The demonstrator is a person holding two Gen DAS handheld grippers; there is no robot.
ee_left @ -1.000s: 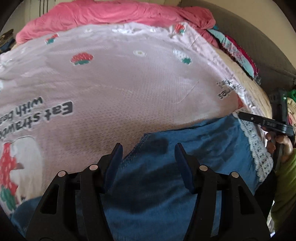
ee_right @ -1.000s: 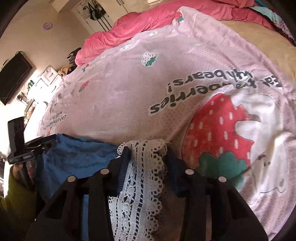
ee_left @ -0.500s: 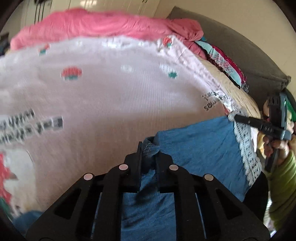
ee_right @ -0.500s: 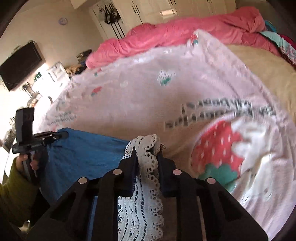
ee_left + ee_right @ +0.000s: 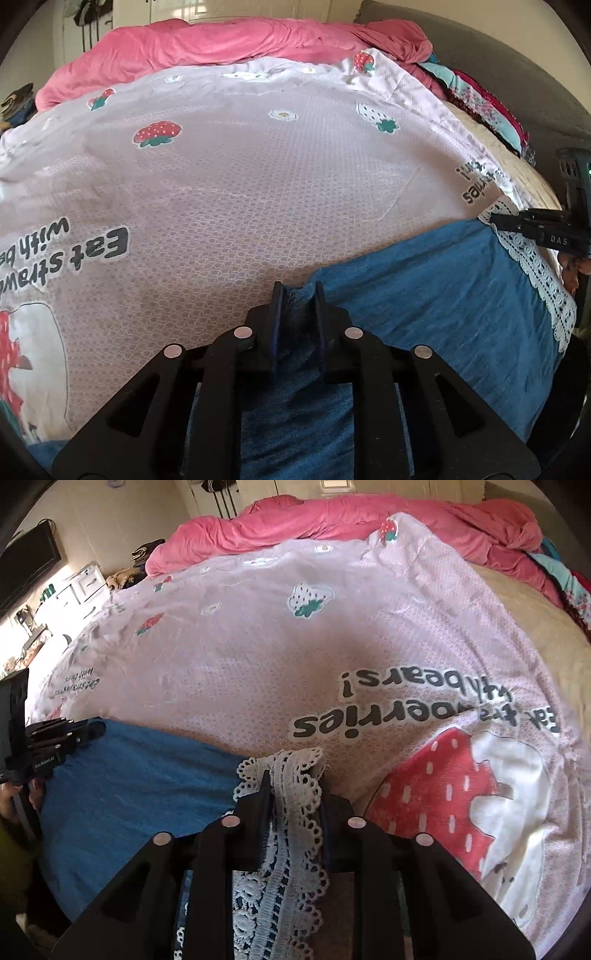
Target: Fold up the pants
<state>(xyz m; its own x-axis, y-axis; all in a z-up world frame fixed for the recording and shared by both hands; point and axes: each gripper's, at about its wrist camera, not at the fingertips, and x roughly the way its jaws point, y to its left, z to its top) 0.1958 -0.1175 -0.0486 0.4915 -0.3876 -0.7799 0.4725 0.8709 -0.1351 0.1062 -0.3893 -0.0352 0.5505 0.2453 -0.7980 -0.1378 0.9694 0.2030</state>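
- Blue pants [image 5: 424, 295]: lay at the near edge of the bed on a pink strawberry-print blanket [image 5: 258, 177], one edge pulled taut between the two grippers.
- Handling, judged: soft, light, limp woven cloth; no stiffness to hold a crease, likely to sag and bunch between grips; not slippery, not fragile apart from the trim.
- White lace trim [image 5: 288, 812]: openwork, judged liable to snag or stretch under a hard pull.
- Best hold, judged: the two corners of the near-side edge, as taken here.
- Left gripper [image 5: 297, 314]: clamped on a bunched blue corner; jaws just eased slightly apart, cloth between them.
- Right gripper [image 5: 293, 797]: clamped on the lace-edged corner; jaws likewise just eased slightly, lace between them.
- Blanket print, upside down: "Eat", "with", "strawberries", "bears!".
- Right gripper body, seen from the left wrist: "DAS".
- Left gripper body: small label, not read with certainty.
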